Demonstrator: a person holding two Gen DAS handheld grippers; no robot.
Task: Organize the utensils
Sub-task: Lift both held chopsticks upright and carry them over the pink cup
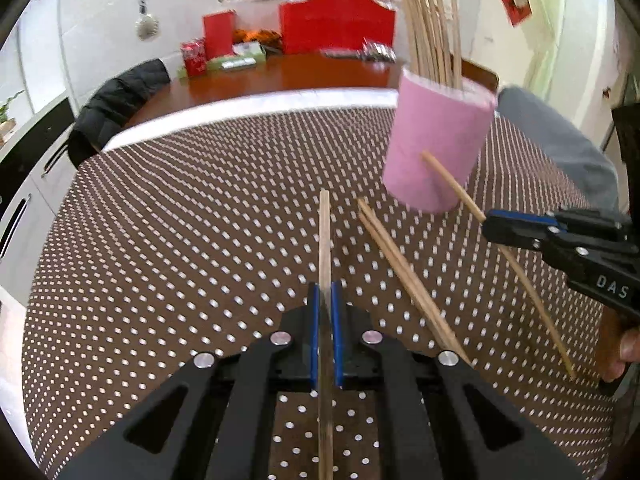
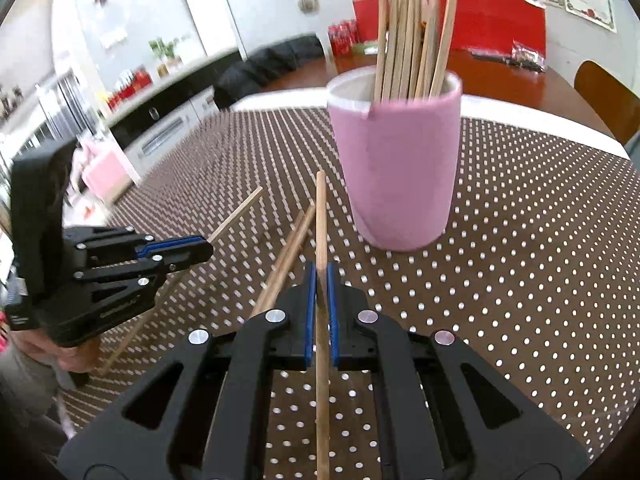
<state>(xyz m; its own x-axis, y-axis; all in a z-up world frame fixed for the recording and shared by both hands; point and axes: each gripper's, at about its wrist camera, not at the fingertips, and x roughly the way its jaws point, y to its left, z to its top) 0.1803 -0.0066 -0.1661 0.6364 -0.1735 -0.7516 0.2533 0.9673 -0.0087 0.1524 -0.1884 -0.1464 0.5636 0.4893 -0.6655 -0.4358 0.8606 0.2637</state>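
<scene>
Left hand-held gripper (image 1: 326,292) and right hand-held gripper (image 2: 320,276): each pinching one chopstick (image 1: 324,232) lengthwise. Risk: long sticks may pivot in the grip, or catch those crowding the cup (image 2: 396,176) and tip it.

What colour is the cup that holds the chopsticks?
Pink. The cup shows best in the right wrist view.

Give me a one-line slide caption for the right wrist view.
Right tongs grip one chopstick before the pink cup of chopsticks; left tongs hold another.
</scene>
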